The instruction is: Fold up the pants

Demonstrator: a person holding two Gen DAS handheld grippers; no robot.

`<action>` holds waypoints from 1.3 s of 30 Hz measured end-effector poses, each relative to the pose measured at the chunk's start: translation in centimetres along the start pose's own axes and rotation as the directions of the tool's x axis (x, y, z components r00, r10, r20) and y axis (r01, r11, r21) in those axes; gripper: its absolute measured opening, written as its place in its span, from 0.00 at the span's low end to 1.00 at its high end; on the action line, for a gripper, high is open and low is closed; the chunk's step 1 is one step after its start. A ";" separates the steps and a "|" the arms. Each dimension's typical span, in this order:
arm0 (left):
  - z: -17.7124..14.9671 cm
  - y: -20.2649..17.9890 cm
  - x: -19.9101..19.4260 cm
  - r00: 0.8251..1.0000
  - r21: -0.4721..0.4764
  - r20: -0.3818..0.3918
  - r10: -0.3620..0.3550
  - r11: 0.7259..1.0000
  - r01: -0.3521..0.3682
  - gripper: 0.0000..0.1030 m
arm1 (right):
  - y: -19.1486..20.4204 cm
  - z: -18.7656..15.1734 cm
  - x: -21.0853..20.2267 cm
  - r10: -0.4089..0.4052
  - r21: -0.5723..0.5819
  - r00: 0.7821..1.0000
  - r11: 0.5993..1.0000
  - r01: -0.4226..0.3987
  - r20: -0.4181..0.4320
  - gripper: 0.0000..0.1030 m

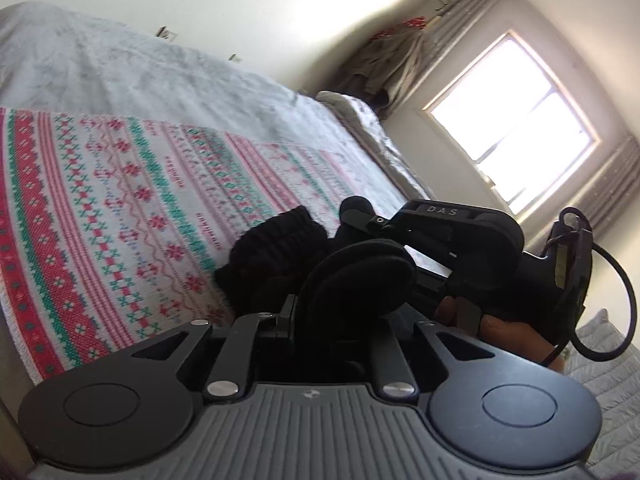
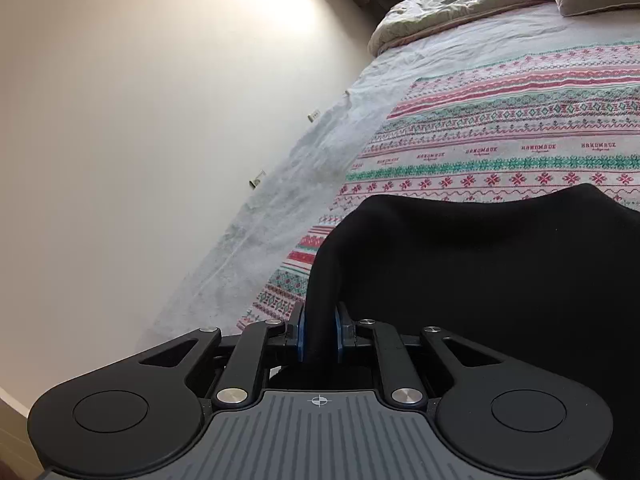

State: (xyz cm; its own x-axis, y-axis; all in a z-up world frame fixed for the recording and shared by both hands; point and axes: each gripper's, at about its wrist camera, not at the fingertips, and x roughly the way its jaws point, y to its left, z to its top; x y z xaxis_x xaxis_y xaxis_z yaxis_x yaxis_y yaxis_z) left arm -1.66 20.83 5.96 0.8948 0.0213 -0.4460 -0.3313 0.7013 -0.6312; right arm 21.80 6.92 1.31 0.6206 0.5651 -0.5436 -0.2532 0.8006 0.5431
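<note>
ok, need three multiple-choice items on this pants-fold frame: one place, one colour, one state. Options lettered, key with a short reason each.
1. Where does the black fabric pants lie or hang?
A. Over the patterned knit-style blanket on the bed
B. On a wooden floor
C. Inside a drawer

2. What colours run through the blanket's bands?
A. Blue and yellow
B. Red, pink and green on white
C. Plain grey

3. What is the state of the right gripper?
A. Wide open, nothing between its pads
B. Out of view
C. Shut on a fold of the pants

Key:
1 A, the dark cloth sits in front of the patterned blanket in the right wrist view.
2 B, red, pink and green stripes and snowflake motifs show on a white ground.
3 C, the blue pads press a black fold between them.
</note>
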 end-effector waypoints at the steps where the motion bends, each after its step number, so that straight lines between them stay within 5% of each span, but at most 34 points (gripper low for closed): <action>1: 0.0 0.2 0.1 1.000 -0.012 0.000 0.020 1.000 -0.020 0.26 | -0.2 -0.1 0.2 -0.001 0.008 1.000 1.000 0.001 -0.005 0.16; 6: 0.2 0.6 -0.3 0.995 -0.029 0.020 0.096 0.995 -0.095 0.65 | -0.8 0.3 0.5 0.046 0.054 0.999 0.998 -0.045 -0.026 0.34; 8: 0.4 0.3 -1.1 0.987 -0.017 0.083 0.135 0.991 -0.134 0.74 | -0.6 0.8 -0.3 0.066 0.062 0.998 0.996 -0.064 -0.021 0.58; 13: 1.7 -0.8 -3.3 0.965 0.078 0.231 0.122 0.987 -0.144 0.91 | -0.3 1.4 -4.5 0.024 -0.046 1.000 0.999 -0.023 0.011 0.69; 18: 4.5 -1.4 -0.6 0.990 0.254 0.119 0.082 0.961 -0.110 0.96 | -3.3 0.2 -9.0 -0.035 -0.060 0.999 0.998 0.036 0.022 0.78; 21: 6.6 -0.9 2.4 0.997 0.307 -0.073 0.002 0.952 0.021 0.99 | -6.2 -0.7 -11.1 -0.051 -0.001 0.998 0.999 0.051 0.034 0.80; 23: 7.6 -0.3 3.9 0.991 0.304 -0.125 -0.039 0.950 0.076 1.00 | -8.2 -1.2 -12.0 -0.054 0.047 0.998 0.998 0.052 0.031 0.81; 27: 9.0 0.8 7.0 0.955 0.293 -0.282 -0.098 0.939 0.182 1.00 | -11.5 -2.0 -12.9 -0.049 0.148 0.999 0.988 0.046 0.016 0.81; 31: 9.2 2.9 10.2 0.877 0.144 -0.430 -0.213 0.943 0.299 1.00 | -13.0 -3.1 -12.5 -0.046 0.191 0.999 0.980 0.047 -0.008 0.81; 35: 9.2 5.2 11.6 0.835 -0.036 -0.452 -0.313 0.942 0.333 1.00 | -13.7 -4.2 -11.1 -0.045 0.215 0.999 0.975 0.050 -0.027 0.81; 39: 8.9 6.0 11.7 0.815 -0.091 -0.438 -0.378 0.921 0.378 1.00 | -13.9 -4.9 -10.2 -0.028 0.220 1.000 0.975 0.025 0.008 0.81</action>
State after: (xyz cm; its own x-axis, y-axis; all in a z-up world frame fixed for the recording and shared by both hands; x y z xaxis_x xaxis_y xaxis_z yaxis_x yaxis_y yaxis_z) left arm 9.44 31.60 2.60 0.7236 -0.5604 -0.4030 0.0061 0.5890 -0.8081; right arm 15.36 -8.96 -3.85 0.6336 0.5409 -0.5531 -0.0682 0.7512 0.6565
